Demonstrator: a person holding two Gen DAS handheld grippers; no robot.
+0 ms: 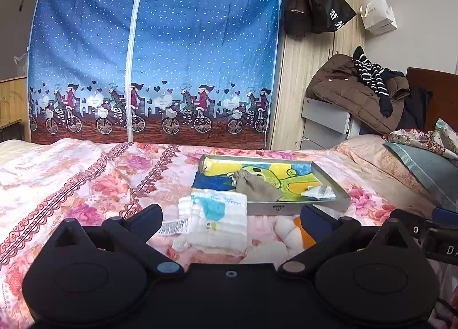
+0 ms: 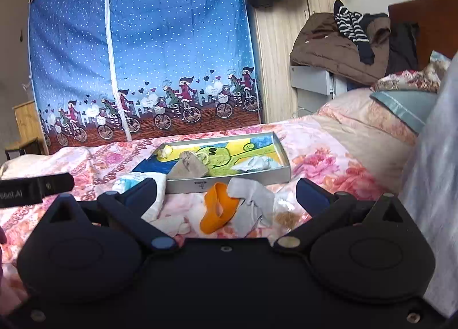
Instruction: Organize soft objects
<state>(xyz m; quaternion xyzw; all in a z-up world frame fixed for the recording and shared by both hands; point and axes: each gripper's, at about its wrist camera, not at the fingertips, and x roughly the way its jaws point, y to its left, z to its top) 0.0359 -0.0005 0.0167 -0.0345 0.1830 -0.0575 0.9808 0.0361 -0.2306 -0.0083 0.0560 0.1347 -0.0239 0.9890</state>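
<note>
While 1 tray [image 1: 297, 208] holds 3 cloths, 2 hand-held grippers gape.

Ahead of the claw lies a bed [image 1: 86, 174] under a pink floral cover. Beyond its far edge stands a fabric wardrobe [image 1: 154, 51], blue with white dots, a white zip down its front and a band of cyclists along the bottom. To the right of that rises a light wood cupboard [image 1: 303, 77], with a brown handbag [image 1: 296, 11] and a black bag [image 1: 329, 5] hanging on its door. Further right, a white paper bag [image 1: 377, 15] hangs on a pale wall, above a brown jacket [image 1: 352, 94] heaped on a grey unit. At far right sit pillows [image 1: 423, 168] and a dark wooden headboard [image 1: 432, 91]. Soft, even light fills the room.
</note>
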